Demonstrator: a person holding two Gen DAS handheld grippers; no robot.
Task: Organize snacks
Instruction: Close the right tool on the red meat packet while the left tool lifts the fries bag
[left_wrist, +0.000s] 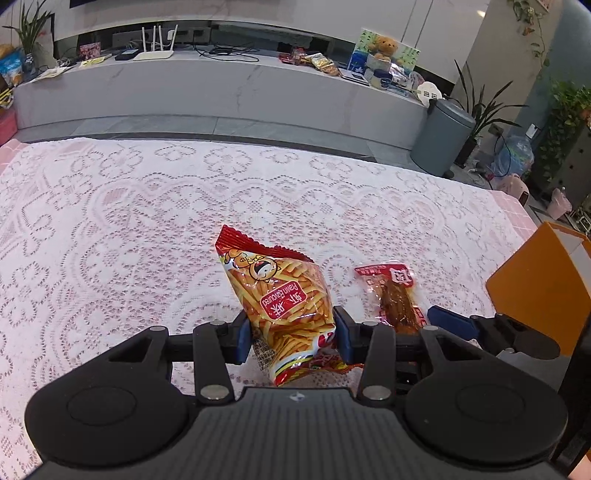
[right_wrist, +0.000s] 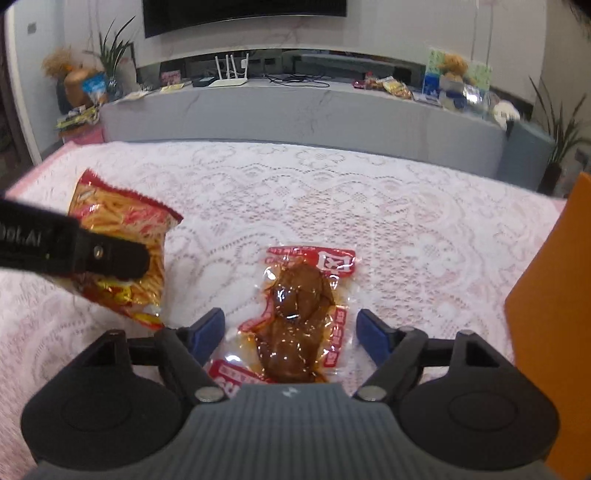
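Lace tablecloth (left_wrist: 147, 206) covers the table; two snack packets and an orange box (left_wrist: 532, 295) at the right edge are noted.

Left gripper (left_wrist: 291, 332): clenched on the prawn stick bag (left_wrist: 288, 295), blue pads pressed into the bag's lower half from both sides. The bag is held upright, sealed red top toward the far edge. In the right wrist view the same bag (right_wrist: 122, 236) is seen pinched under the left gripper's black finger, its lower end apparently just clear of the cloth. A grip low on the body is judged to have been chosen so that the puffed bag is squeezed where it gives and does not slip.

Right gripper (right_wrist: 291, 328): released, jaws spread wide with nothing pressed. The vacuum-packed meat snack (right_wrist: 299, 314) lies flat on the cloth between the two pads, long axis running toward the far edge; no contact with either pad is visible. The spread is judged to be set for straddling the packet's width before closing.

The meat snack (left_wrist: 395, 299) sits just beside the bag, on the side toward the orange box. The box is taken as the likely destination; its inside is not visible.
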